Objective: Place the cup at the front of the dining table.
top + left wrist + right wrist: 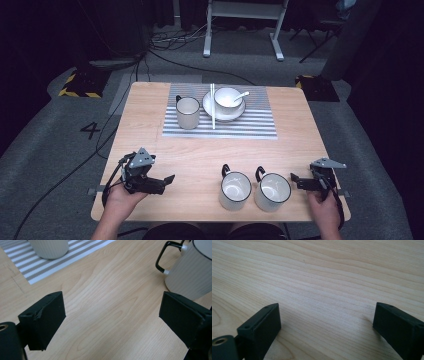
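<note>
Two white mugs with black rims and handles stand near the table's front edge, one [235, 190] left of the other [272, 191]. My left gripper [168, 179] rests at the front left, open, jaws pointing right toward them. In the left gripper view [112, 312] the jaws stand wide apart over bare wood, with the nearer mug [192, 267] ahead at the right. My right gripper [295, 179] sits at the front right, just beside the right mug, open. The right gripper view [327, 322] has nothing between the jaws but wood.
A grey striped placemat [250, 125] lies at the back centre. On it stand a third mug [188, 112], a plate [208, 106] with a bowl [227, 97] and spoon [242, 94], and chopsticks [212, 106]. The wooden table [150, 140] ends close behind both hands.
</note>
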`<control>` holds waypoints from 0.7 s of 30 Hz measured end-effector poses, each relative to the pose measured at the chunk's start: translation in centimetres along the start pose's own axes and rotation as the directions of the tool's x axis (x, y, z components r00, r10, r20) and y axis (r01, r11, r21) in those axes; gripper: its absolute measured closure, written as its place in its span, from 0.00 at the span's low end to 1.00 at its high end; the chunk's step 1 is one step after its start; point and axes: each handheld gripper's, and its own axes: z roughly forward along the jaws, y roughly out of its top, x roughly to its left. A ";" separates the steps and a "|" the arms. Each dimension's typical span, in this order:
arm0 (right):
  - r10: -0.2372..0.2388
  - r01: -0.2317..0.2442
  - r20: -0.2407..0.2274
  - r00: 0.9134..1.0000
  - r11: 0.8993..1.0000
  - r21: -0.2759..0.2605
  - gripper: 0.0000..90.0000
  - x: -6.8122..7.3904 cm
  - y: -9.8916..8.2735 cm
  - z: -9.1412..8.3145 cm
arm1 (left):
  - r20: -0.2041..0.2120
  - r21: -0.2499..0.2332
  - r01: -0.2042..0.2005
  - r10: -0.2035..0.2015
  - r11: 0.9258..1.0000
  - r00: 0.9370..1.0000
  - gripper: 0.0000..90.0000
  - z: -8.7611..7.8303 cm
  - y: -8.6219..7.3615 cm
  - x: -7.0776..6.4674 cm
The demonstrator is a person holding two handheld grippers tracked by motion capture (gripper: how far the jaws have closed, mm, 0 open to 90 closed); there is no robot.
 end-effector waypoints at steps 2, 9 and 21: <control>0.000 0.000 0.000 1.000 1.000 0.000 0.09 0.0 0.0 0.0 | -0.008 0.002 0.017 -0.017 1.000 1.000 0.08 0.3 -0.6 0.1; 0.000 0.000 0.000 1.000 1.000 0.000 0.09 0.0 0.0 0.0 | -0.046 0.065 0.029 -0.026 0.997 0.999 0.09 1.1 -2.5 0.7; 0.000 0.000 0.001 1.000 1.000 0.000 0.09 0.0 0.0 0.0 | -0.033 0.143 0.059 -0.055 0.988 0.998 0.12 2.9 -5.3 1.8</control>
